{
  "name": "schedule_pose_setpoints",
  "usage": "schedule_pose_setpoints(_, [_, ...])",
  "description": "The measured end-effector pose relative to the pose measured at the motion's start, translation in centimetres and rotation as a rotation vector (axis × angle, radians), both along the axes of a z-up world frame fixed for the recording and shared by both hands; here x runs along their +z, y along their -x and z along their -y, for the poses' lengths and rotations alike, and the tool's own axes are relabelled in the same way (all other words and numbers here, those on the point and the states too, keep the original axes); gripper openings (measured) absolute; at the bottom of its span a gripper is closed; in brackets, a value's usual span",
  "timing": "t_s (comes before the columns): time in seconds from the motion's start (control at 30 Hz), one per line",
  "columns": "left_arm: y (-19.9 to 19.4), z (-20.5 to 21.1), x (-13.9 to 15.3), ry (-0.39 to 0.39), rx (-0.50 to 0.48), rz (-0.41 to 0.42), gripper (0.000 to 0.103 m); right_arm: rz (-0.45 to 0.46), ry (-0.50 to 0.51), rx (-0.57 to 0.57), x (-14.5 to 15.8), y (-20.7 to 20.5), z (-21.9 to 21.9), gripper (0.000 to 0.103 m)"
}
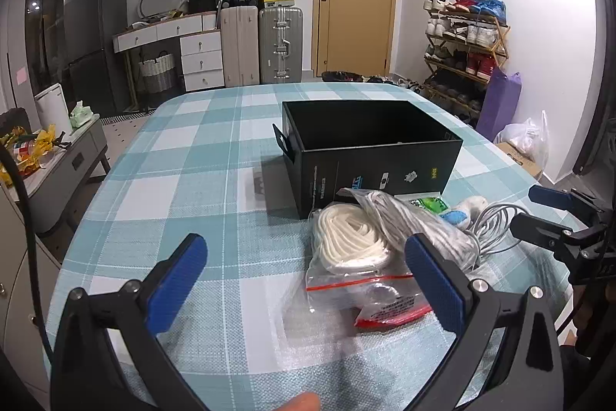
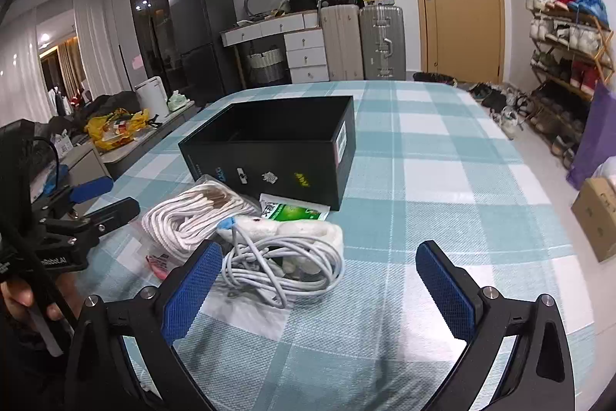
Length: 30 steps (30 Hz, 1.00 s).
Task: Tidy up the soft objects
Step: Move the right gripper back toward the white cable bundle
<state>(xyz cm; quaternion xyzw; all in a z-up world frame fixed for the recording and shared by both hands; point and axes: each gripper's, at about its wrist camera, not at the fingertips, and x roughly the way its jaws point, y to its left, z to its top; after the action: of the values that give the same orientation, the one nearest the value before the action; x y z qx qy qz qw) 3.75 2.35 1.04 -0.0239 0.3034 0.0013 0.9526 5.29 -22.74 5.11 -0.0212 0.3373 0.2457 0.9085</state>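
Dim, bluish indoor light, strong fisheye bending, glare perhaps upper right.

An open black box (image 1: 379,156) sits on the table. Just before it lie a bagged white rope (image 1: 348,241), a grey cable coil (image 2: 285,270), a green packet (image 2: 294,212) and a white plush toy (image 2: 296,230).

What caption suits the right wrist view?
Open right gripper faces a white cable bundle near an open black box.
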Motion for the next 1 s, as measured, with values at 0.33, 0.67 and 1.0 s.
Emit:
schedule_pose_setpoints(0.33, [-0.1, -0.1, -0.4, 0.007, -0.011, -0.012, 0.103, -0.071, 0.031, -0.052, -1.6, -0.9, -0.2, 0.102])
schedule_pose_setpoints(0.67, [-0.1, -0.1, -0.5, 0.007, -0.013, -0.015, 0.103, -0.107, 0.065, -0.093, -2.7, -1.7, -0.3, 0.102])
schedule_pose_setpoints(1.0, [-0.1, 0.0, -0.6, 0.006, -0.014, -0.020, 0.103, -0.111, 0.031, 0.008, -2.7, -1.2, -1.4, 0.102])
